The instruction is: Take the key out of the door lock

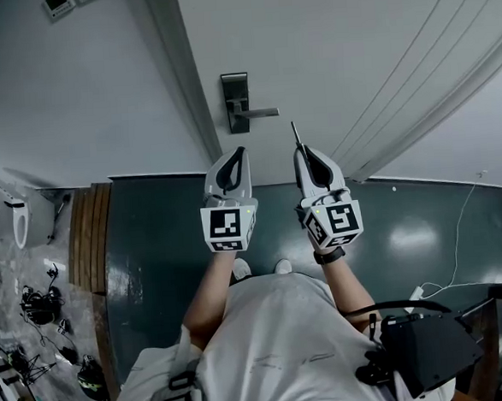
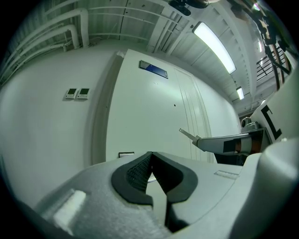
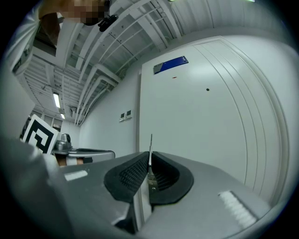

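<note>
One view, from the head, shows us the door lock (image 1: 236, 102), well apart from the key (image 1: 296, 134). The right gripper view shows that thin metal blade upright, pinched by our right hand-held gripper (image 3: 149, 158). Our left hand-held gripper (image 2: 150, 157) is pressed together, empty.

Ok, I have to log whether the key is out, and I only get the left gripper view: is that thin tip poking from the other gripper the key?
Observer: Yes. In the right gripper view the right gripper has its jaws shut on the key, with the blade sticking out towards the door.
Operator: And the lock? My gripper's body covers most of it.
Observer: In the head view the door lock is apart from the key. The key's tip sits just right of and below the lever handle, touching neither.
</note>
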Motion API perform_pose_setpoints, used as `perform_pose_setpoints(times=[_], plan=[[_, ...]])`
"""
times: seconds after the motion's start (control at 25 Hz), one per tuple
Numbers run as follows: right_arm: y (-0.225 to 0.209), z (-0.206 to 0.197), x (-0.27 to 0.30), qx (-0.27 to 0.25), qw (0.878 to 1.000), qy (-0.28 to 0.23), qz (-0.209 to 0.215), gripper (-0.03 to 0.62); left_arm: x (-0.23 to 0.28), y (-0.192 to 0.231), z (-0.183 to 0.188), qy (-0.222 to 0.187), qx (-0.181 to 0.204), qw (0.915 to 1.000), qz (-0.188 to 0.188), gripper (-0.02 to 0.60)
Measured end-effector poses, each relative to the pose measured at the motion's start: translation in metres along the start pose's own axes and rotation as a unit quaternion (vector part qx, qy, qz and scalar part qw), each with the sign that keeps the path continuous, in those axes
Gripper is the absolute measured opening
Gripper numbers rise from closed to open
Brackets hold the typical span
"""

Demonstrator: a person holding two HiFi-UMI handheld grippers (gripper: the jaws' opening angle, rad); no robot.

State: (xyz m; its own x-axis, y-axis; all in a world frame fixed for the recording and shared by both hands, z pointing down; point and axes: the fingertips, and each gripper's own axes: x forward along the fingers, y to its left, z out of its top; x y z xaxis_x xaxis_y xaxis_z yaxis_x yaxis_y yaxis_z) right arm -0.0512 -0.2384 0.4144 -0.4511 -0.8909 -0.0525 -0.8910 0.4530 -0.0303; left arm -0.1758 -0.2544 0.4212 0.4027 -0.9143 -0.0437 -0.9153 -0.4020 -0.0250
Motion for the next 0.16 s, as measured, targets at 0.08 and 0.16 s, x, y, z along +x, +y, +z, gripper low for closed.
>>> perform_pose_setpoints(times=[0.08,0.16], plan=[[-0.0041,-0.0017,0.0009,0.001,1.000,0.001,0.001,0.026,0.0048,-0.0029,-0.0017,0.002,0.001,1.0000,-0.001,0.000],[-0.0069,-0.0046,0.0021,0.004,1.000,0.003,0.003,0.026,0.0085,-0.0049,-0.0041,0.005,0.001,1.0000,0.000,0.000]])
